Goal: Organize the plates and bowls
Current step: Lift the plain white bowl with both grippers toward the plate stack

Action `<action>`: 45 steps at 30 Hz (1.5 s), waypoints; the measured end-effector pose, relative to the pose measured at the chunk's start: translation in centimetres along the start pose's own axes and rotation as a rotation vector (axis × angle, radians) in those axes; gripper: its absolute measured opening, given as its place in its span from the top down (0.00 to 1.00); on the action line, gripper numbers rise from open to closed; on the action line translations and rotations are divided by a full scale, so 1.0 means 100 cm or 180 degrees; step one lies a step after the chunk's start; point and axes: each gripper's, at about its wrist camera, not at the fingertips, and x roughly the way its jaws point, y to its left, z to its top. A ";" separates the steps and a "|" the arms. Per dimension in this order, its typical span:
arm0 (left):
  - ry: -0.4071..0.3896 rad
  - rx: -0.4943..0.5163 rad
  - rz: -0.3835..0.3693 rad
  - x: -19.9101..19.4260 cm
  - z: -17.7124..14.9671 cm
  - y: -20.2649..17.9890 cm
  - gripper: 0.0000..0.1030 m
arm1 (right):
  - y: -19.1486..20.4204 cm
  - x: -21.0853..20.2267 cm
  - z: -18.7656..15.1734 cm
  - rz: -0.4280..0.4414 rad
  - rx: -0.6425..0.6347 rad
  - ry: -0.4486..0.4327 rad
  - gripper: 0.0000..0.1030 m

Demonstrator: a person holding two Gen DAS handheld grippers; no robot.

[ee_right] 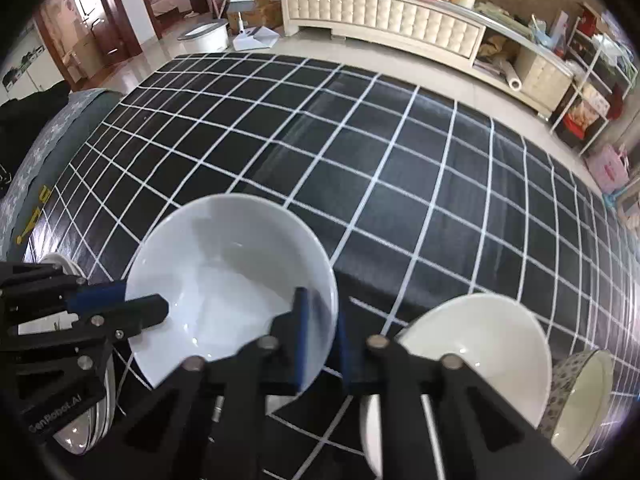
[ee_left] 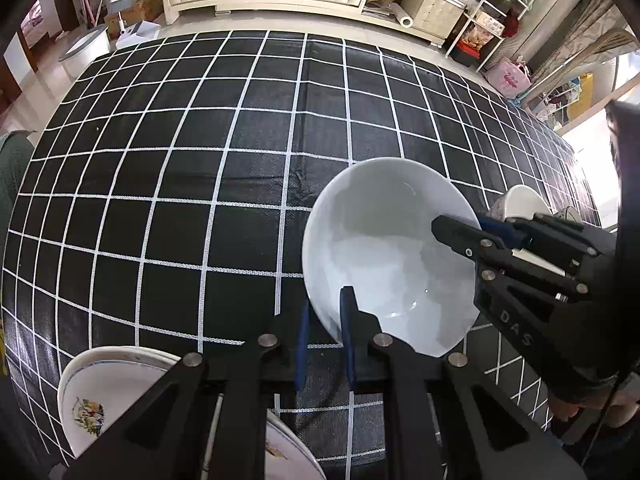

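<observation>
Both claws, left (ee_left: 325, 332) and right (ee_right: 320, 340), clamped on opposite rims of white bowl (ee_left: 384, 256) for steady lifting off counter (ee_left: 200, 160)

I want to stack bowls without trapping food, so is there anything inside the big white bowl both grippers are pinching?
The big white bowl looks empty, showing only glossy glare. One finger of the left gripper and one of the right gripper reach inside, covering small rim patches.
</observation>
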 end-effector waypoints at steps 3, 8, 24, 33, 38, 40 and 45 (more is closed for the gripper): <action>0.0057 -0.0064 -0.0026 0.001 0.001 0.002 0.87 | 0.000 0.000 0.000 -0.0015 0.0063 -0.0037 0.86; 0.0041 0.0047 0.0084 -0.005 -0.007 -0.005 0.88 | 0.002 -0.006 -0.005 -0.0089 0.0167 -0.0091 0.86; -0.0176 0.0260 0.0042 -0.085 -0.079 -0.022 0.88 | 0.023 -0.081 -0.061 -0.0028 0.0426 -0.0222 0.86; -0.0076 0.0316 0.0072 -0.075 -0.120 -0.029 0.88 | 0.033 -0.074 -0.099 -0.0024 0.0599 -0.0092 0.86; -0.0018 0.0291 0.0086 -0.065 -0.127 -0.025 0.88 | 0.034 -0.065 -0.111 0.0053 0.0667 0.0005 0.86; -0.0013 0.0313 0.0089 -0.064 -0.128 -0.027 0.88 | 0.034 -0.065 -0.113 0.0061 0.0708 0.0014 0.86; 0.0043 0.0298 0.0033 -0.057 -0.128 -0.027 0.89 | 0.033 -0.059 -0.120 0.0012 0.0772 0.0108 0.86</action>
